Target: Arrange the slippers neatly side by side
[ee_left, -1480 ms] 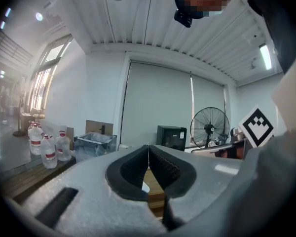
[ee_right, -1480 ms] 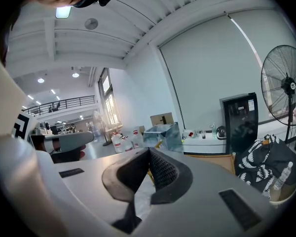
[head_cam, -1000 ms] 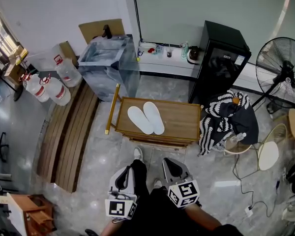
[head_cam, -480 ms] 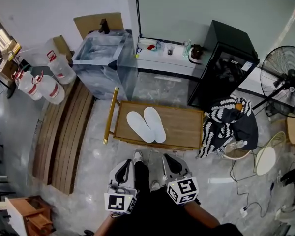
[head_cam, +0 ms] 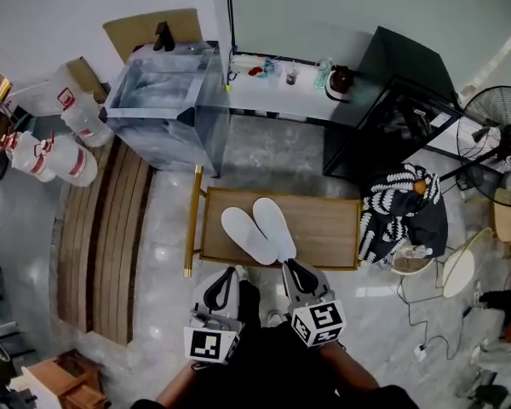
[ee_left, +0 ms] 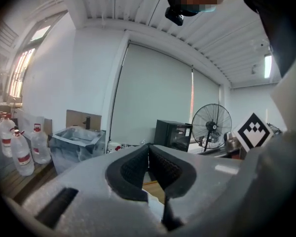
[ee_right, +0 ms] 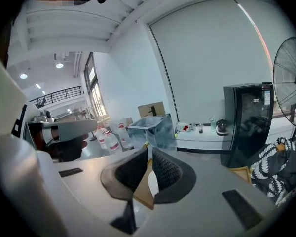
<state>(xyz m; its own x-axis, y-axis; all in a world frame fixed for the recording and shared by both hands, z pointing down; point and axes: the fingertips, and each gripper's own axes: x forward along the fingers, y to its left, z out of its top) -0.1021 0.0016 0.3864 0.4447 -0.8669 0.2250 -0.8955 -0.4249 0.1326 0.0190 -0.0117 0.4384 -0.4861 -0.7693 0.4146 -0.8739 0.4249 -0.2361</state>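
Two white slippers, one (head_cam: 247, 234) and the other (head_cam: 274, 227), lie side by side, soles up and angled left, on a low wooden table (head_cam: 324, 228). My left gripper (head_cam: 236, 271) and right gripper (head_cam: 289, 267) hover at the table's near edge, just short of the slippers' heels. Both are shut with nothing held. In the left gripper view the pads (ee_left: 160, 162) meet at the tips of the left gripper (ee_left: 148, 147). In the right gripper view the right gripper (ee_right: 149, 152) is shut too, and a sliver of white slipper (ee_right: 153, 181) shows below the jaws.
A clear plastic bin (head_cam: 162, 109) stands beyond the table at the left, water jugs (head_cam: 34, 156) and floor planks (head_cam: 102, 245) further left. A black cabinet (head_cam: 392, 109), a striped cloth on a chair (head_cam: 404, 211) and a fan (head_cam: 502, 118) are at the right.
The table and slippers have come nearer to both grippers, which now reach its near edge. Both grippers stay shut and side by side.
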